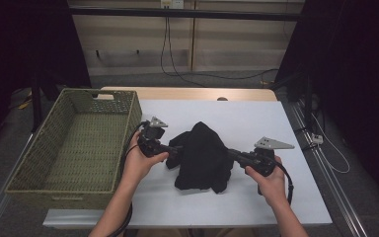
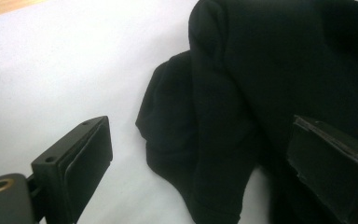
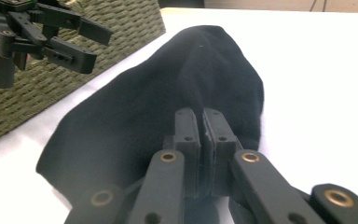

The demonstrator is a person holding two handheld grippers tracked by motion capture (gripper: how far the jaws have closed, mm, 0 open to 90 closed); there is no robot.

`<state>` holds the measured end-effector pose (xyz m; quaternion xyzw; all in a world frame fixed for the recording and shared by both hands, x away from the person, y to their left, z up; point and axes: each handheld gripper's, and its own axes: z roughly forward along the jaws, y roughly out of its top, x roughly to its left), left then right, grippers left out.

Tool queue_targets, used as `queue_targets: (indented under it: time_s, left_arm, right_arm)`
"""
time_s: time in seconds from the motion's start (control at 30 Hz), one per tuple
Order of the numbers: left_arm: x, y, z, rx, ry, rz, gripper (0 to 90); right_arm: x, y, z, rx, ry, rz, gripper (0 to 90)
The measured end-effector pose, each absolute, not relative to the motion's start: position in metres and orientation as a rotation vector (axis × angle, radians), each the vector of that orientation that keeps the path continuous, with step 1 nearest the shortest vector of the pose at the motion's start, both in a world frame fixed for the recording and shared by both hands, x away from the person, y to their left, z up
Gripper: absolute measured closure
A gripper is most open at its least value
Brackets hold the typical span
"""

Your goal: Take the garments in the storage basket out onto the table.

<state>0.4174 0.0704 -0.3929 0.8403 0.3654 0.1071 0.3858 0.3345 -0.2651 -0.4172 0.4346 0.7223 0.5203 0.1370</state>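
Black cloth (image 1: 201,157) lies bunched on the white table (image 1: 256,123), right of the woven basket (image 1: 74,143); no label or writing can be read on it. Right gripper (image 3: 202,122): jaws clenched together, pinching a fold of the cloth, which drapes away from the jaws toward the basket. Left gripper (image 2: 200,158): jaws spread wide, released, gripping nothing; the cloth's edge hangs between them, nearer the right-hand jaw of the left gripper view. In the high view the cloth sits between both grippers.

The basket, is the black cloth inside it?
No, the black cloth lies on the white table beside the woven basket, not in it.
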Motion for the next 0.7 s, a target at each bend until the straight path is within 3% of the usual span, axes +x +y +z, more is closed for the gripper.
queue_targets:
  time_s: [0.47, 0.63, 0.67, 0.7]
  left_arm:
    - [0.42, 0.067, -0.395, 2.139, 0.937, 0.279, 7.3]
    - [0.42, 0.07, -0.394, 2.128, 0.949, 0.279, 7.3]
    - [0.42, 0.07, -0.394, 2.128, 0.949, 0.279, 7.4]
    - [0.42, 0.072, -0.393, 2.129, 0.952, 0.286, 7.3]
  right_arm:
    - [0.334, -0.284, -0.427, 1.354, 2.036, 1.36, 84.0]
    - [0.337, -0.264, -0.418, 1.295, 2.013, 1.381, 57.8]
    - [0.337, -0.264, -0.418, 1.295, 2.013, 1.381, 57.8]
    - [0.341, -0.254, -0.417, 1.275, 2.014, 1.394, 52.2]
